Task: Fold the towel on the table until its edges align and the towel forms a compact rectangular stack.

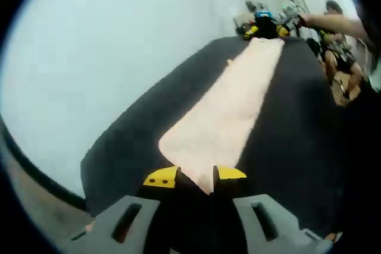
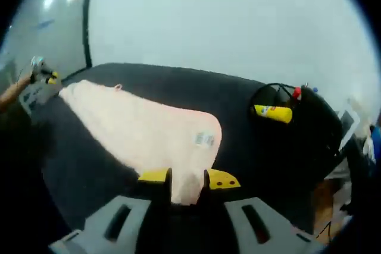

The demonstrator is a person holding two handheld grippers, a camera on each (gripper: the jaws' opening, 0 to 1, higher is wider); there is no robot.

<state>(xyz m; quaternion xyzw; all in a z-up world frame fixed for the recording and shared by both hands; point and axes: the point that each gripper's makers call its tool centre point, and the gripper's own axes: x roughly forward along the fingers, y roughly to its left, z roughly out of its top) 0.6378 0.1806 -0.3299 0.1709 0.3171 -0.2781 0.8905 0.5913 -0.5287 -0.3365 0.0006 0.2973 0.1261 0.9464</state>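
Towel: I see a long pale pink towel [image 1: 229, 108] lying flat on the black table [image 1: 137, 129]; in the left gripper view its long way runs from my jaws off to the far end of the table; it gets thin far away.
Towel, other side: in the right gripper view the towel [image 2: 140, 132] runs from my jaws off to the far left; a small white tag [image 2: 204, 139] sits near the close end; a tiny loop [image 2: 117, 87] sticks out on the far long edge.
Left gripper: my left gripper [image 1: 195, 176] has its yellow tips a little apart; a corner of the towel sits between them; the tips look like they pinch it.
Right gripper: my right gripper [image 2: 189, 178] has its tips a little apart too; the close edge of the towel hangs down between them, and they look pinched on it.
Other things: a black ring with a yellow tool [image 2: 272, 112] rests on the table to the right, well apart from the towel.
Hard to see: the far end in the left gripper view is small and blurry; I see an arm [image 1: 336, 23] and some bright bits there, but I cannot tell what they are.
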